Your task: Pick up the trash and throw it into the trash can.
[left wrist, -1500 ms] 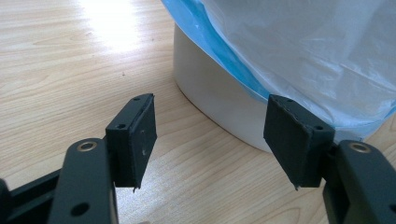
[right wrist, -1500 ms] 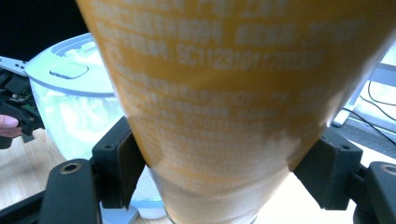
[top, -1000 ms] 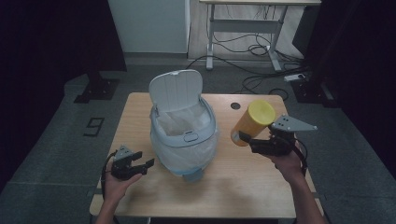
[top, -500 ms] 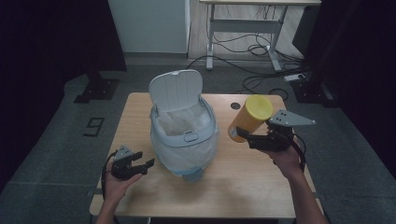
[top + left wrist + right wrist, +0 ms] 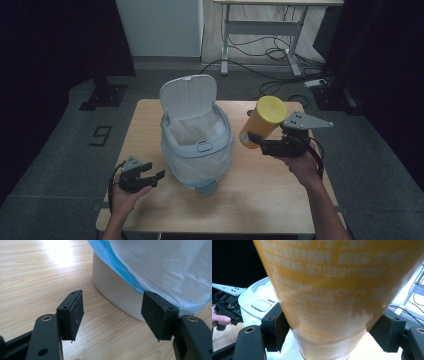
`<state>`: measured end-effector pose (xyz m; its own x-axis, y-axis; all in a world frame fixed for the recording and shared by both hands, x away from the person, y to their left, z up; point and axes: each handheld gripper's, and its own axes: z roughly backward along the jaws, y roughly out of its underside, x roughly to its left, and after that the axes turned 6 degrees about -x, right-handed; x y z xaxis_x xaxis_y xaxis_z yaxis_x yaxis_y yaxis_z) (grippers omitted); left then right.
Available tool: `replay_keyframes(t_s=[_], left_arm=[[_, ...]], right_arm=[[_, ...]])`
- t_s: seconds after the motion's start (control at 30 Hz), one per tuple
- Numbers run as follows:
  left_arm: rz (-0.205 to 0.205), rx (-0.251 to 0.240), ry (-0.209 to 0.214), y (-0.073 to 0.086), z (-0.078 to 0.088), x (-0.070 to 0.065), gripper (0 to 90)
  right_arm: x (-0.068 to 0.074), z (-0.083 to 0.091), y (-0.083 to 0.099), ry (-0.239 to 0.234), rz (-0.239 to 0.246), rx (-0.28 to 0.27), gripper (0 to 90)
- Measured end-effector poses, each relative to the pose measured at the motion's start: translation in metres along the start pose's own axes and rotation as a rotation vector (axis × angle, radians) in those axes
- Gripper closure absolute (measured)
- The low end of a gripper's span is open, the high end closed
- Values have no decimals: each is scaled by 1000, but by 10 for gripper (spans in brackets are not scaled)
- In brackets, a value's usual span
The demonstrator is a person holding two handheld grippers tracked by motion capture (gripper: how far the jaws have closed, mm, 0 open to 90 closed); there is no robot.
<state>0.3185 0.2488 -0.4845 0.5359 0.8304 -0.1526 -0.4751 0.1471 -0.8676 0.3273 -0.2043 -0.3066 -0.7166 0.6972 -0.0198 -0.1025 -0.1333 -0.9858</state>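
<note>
Pale wood-grain worktop (image 5: 280, 200) carries a round white bin (image 5: 196, 145) at its middle, flip lid (image 5: 190, 96) raised, lined with a thin crinkled blue bag (image 5: 160, 267). Near the front left corner the left tool (image 5: 146, 176) gapes wide, empty. Above the right edge, the right tool (image 5: 256, 140) clamps a tilted yellow printed canister (image 5: 262, 121).

Black right claw (image 5: 256, 140) bears a grey three-cornered plate (image 5: 306, 120); forearms unsleeved.
</note>
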Motion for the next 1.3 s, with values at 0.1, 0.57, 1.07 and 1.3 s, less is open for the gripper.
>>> replay_keyframes(t_s=[0.1,0.57,1.07,1.3], left_arm=[[1,-3,-1,0,1,0,346],[4,0,0,0,1,1,347],[8,-1,1,1,0,2,347],[5,3,4,1,-1,2,347]], right_arm=[[1,-4,-4,-5,2,3,243],[7,-17,-17,-22,14,9,243],[13,-35,-25,-48,23,21,243],[17,-45,-30,-61,31,26,242]])
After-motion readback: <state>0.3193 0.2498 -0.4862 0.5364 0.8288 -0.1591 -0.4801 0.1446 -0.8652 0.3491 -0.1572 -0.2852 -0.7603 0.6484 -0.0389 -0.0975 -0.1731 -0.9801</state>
